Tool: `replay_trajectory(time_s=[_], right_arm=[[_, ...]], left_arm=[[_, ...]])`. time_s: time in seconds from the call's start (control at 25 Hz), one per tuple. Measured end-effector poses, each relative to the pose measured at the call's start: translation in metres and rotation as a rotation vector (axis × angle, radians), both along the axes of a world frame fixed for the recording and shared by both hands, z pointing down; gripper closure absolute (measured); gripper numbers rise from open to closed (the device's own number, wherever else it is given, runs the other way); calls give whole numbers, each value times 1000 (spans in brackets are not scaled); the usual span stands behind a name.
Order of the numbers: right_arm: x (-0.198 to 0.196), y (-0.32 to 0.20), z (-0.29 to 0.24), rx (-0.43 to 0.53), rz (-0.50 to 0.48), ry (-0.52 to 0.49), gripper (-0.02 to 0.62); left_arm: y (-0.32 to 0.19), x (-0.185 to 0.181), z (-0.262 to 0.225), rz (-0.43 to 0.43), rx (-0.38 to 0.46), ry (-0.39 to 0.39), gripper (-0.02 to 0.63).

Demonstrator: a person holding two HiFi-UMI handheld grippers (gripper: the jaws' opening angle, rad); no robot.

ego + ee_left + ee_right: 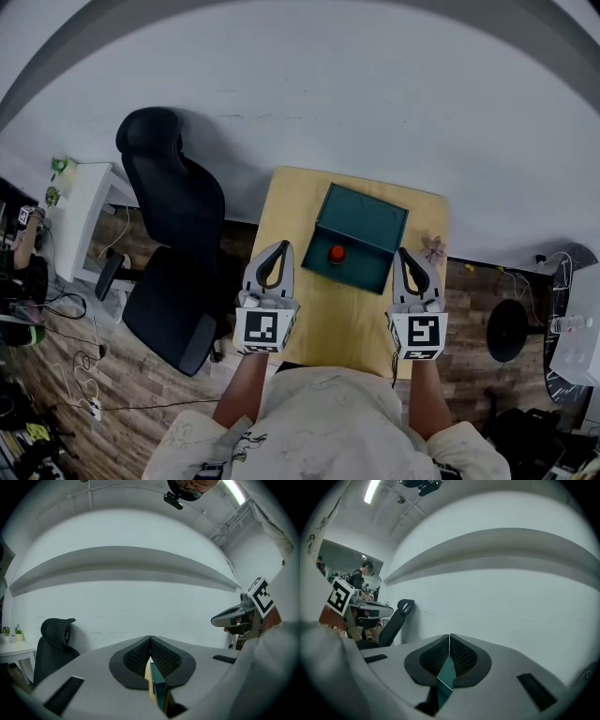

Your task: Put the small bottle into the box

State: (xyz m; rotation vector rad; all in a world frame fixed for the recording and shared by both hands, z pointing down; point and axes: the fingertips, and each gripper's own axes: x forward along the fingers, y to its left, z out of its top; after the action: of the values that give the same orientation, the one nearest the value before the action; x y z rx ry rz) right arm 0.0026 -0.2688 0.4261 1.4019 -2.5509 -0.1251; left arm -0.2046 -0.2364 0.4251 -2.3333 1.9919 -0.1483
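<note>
The teal box [353,272] sits open in the middle of the wooden counter [291,199], its lid [364,217] tipped back toward the wall. Inside the open tray lies a small red-topped object [336,254]. From this high, distant view it is only a spot of colour, but it is most likely the small bottle seen from above, already resting in the box.

The left claw [278,248] hovers at the near left corner of the box and the right claw [408,255] at the near right corner, both close to it but not touching. Each is clenched with nothing between its pads. In the left gripper view the left claw [150,640] meets tip to tip, with only an edge of the box visible below it. The right gripper view shows the same for the right claw [449,637].

Judging by how things lie, the placing step looks complete and the hands are parked. If anything remains, it would be swinging the lid down, which would call for one claw to reach past the tray to the raised lid without knocking the bottle over.
</note>
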Motion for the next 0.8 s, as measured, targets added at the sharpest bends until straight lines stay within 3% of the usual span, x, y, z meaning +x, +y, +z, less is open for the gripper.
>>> replay_trajectory(time_s=[0.8], right_arm=[[-6,3,5,-22,-12,4,577]], left_arm=[[2,3,6,26,-9,6,598]])
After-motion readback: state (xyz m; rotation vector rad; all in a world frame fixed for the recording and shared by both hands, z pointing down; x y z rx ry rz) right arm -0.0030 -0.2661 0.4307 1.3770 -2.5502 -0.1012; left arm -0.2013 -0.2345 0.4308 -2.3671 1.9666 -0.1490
